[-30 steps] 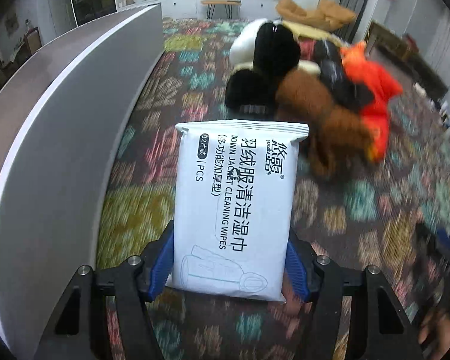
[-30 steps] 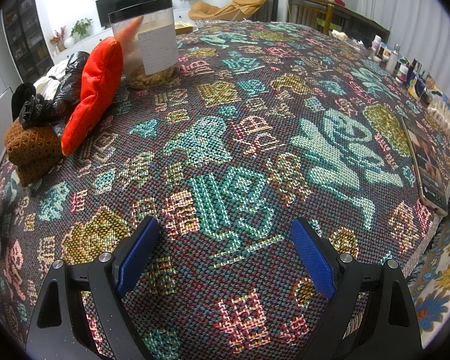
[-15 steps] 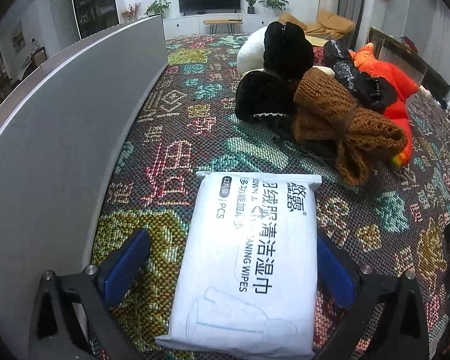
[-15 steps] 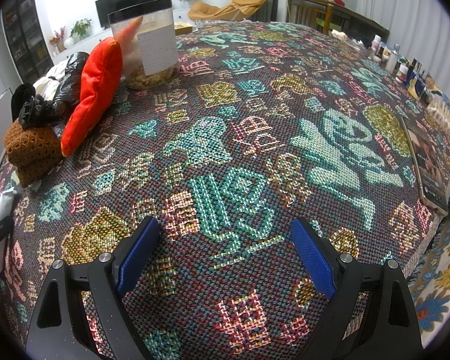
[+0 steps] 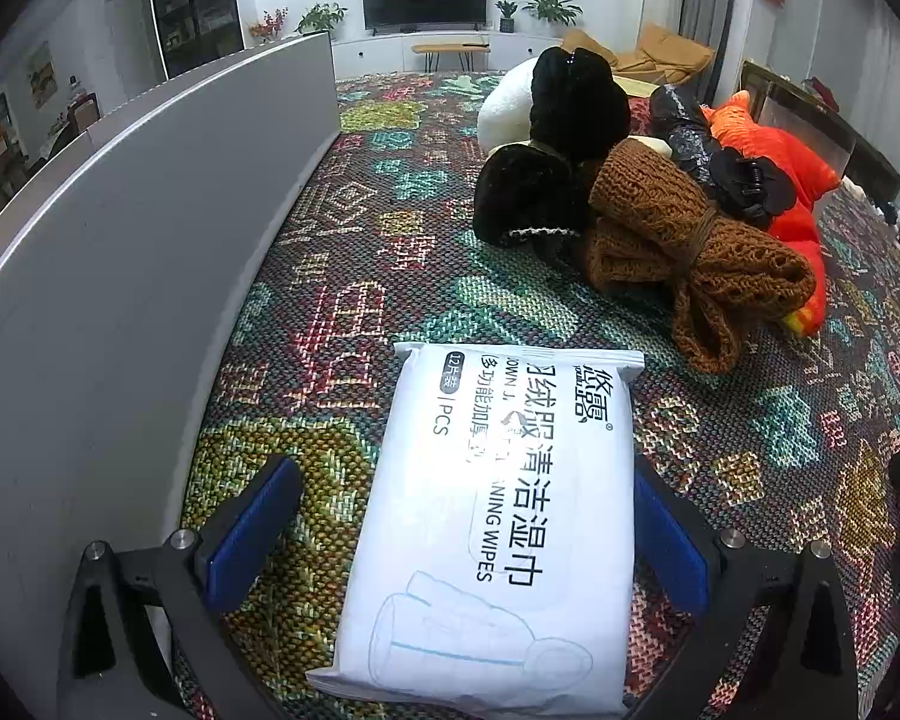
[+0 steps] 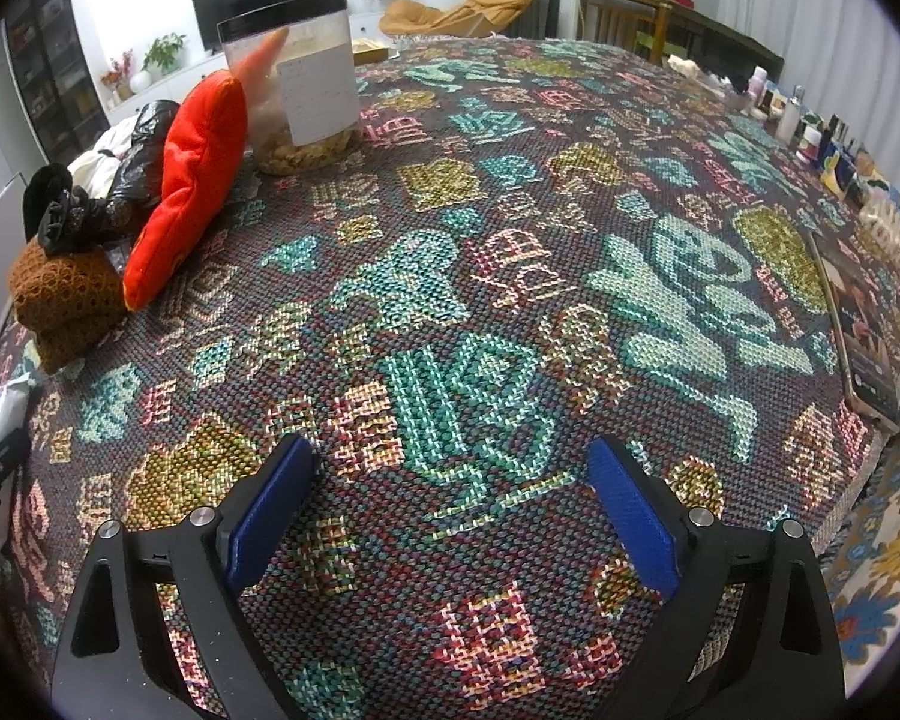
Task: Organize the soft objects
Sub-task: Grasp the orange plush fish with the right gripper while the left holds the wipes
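Observation:
A white pack of cleaning wipes (image 5: 498, 516) lies flat on the patterned cloth between the wide-open jaws of my left gripper (image 5: 459, 516), which do not touch it. Beyond it is a pile of soft things: a brown knitted item (image 5: 684, 240), black fluffy pieces (image 5: 534, 198), a white plush (image 5: 504, 102), a black bag (image 5: 684, 126) and an orange-red cushion (image 5: 792, 180). In the right wrist view the pile sits far left, with the cushion (image 6: 192, 180) and knit (image 6: 66, 294) showing. My right gripper (image 6: 450, 504) is open and empty over the cloth.
A grey panel (image 5: 120, 252) runs along the left side of the table. A clear jar of snacks (image 6: 297, 96) stands behind the cushion. A book (image 6: 864, 330) and small bottles (image 6: 810, 132) line the right edge. The table's right edge (image 6: 870, 480) drops to a floral rug.
My left gripper opened and let go of the wipes pack, which now lies flat on the cloth near the grey panel. The right gripper has not moved.

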The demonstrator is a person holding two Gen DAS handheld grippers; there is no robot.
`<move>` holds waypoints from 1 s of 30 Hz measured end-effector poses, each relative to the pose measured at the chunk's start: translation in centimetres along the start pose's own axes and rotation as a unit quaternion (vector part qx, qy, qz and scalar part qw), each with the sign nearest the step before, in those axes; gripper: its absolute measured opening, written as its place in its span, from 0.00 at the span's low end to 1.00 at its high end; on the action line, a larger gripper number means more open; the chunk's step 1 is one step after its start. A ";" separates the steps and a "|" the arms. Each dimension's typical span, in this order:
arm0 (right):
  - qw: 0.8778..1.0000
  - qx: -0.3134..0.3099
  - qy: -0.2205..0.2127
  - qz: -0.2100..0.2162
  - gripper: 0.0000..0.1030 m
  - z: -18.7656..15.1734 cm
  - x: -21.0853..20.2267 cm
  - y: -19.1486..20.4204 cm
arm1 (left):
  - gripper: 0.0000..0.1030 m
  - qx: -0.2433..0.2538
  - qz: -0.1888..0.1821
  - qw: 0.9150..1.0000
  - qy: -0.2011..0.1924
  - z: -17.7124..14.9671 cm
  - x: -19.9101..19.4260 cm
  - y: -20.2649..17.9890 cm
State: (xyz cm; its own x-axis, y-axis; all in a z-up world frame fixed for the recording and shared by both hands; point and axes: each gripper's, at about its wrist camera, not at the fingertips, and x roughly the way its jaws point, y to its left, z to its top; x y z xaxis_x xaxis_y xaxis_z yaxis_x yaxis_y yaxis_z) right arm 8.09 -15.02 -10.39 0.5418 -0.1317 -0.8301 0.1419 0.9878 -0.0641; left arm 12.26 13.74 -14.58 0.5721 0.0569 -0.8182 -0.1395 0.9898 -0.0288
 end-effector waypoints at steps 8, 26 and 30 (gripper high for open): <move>1.000 -0.001 0.008 0.000 0.93 0.3 0.1 0.1 | 1.00 -0.001 0.000 1.000 0.000 0.0 0.1 0.0; 0.973 0.022 0.030 0.226 0.24 12.0 6.2 7.9 | 1.00 -0.001 -0.001 1.000 0.000 -0.1 0.0 0.0; 0.965 0.020 0.042 0.258 0.16 11.6 5.3 7.7 | 1.00 -0.002 0.000 1.000 0.000 -0.1 0.0 0.0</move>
State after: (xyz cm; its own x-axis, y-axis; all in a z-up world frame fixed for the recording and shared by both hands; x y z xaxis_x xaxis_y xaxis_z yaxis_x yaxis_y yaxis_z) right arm 21.69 -9.07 -8.90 0.4798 0.3860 -0.7879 -0.0960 0.9158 0.3901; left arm 12.20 13.73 -14.60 0.5724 0.0561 -0.8180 -0.1423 0.9893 -0.0317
